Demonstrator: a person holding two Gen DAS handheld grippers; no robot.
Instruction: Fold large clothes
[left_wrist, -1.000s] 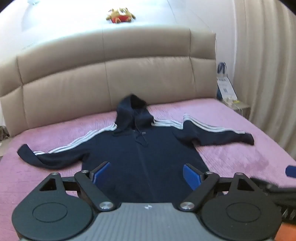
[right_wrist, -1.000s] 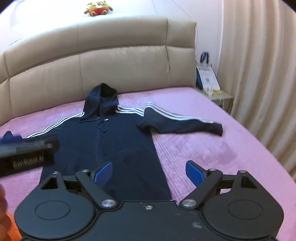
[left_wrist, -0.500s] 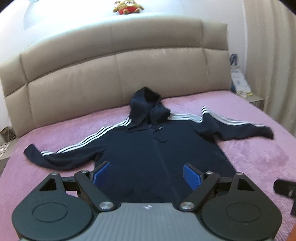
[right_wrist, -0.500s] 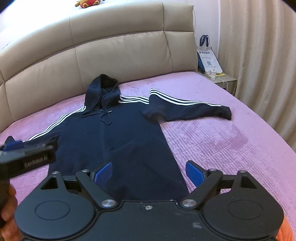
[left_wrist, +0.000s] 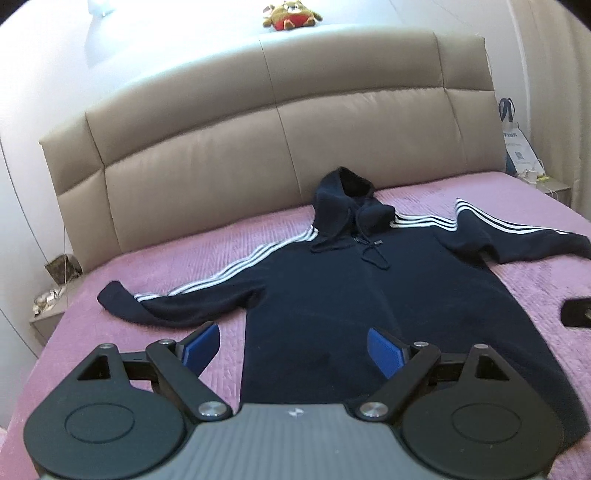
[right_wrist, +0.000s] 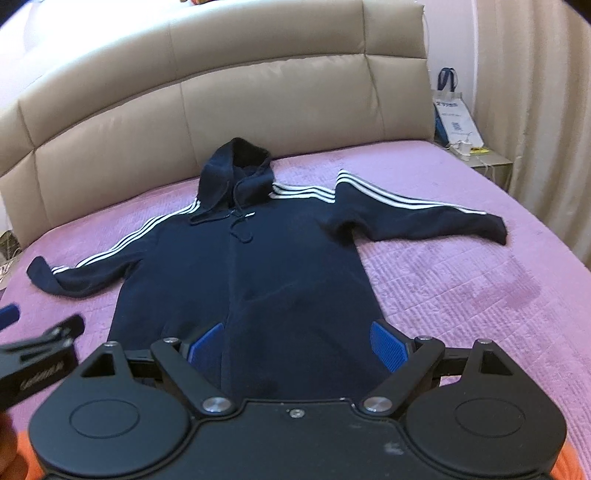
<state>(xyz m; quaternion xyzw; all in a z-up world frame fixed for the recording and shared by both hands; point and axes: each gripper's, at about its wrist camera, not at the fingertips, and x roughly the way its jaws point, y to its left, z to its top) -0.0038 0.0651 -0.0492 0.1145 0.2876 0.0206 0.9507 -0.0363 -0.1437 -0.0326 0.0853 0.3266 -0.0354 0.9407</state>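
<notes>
A navy hoodie (left_wrist: 354, 295) with white sleeve stripes lies flat, front up, on the pink bed (left_wrist: 207, 251), hood toward the headboard and both sleeves spread out. It also shows in the right wrist view (right_wrist: 280, 280). My left gripper (left_wrist: 293, 349) is open and empty, above the hoodie's lower left edge. My right gripper (right_wrist: 297, 345) is open and empty, above the hoodie's hem. The left gripper's body shows at the left of the right wrist view (right_wrist: 40, 354).
A beige padded headboard (left_wrist: 280, 147) stands behind the bed, with a plush toy (left_wrist: 291, 16) on top. A nightstand with a white bag (right_wrist: 456, 118) is at the right, curtains (right_wrist: 535, 92) beyond. A small nightstand (left_wrist: 48, 306) is at the left.
Both grippers moved forward over the bed and the views shifted; the left gripper swung left toward the hoodie's left side. The hoodie has not moved. Both jaws stayed open.
</notes>
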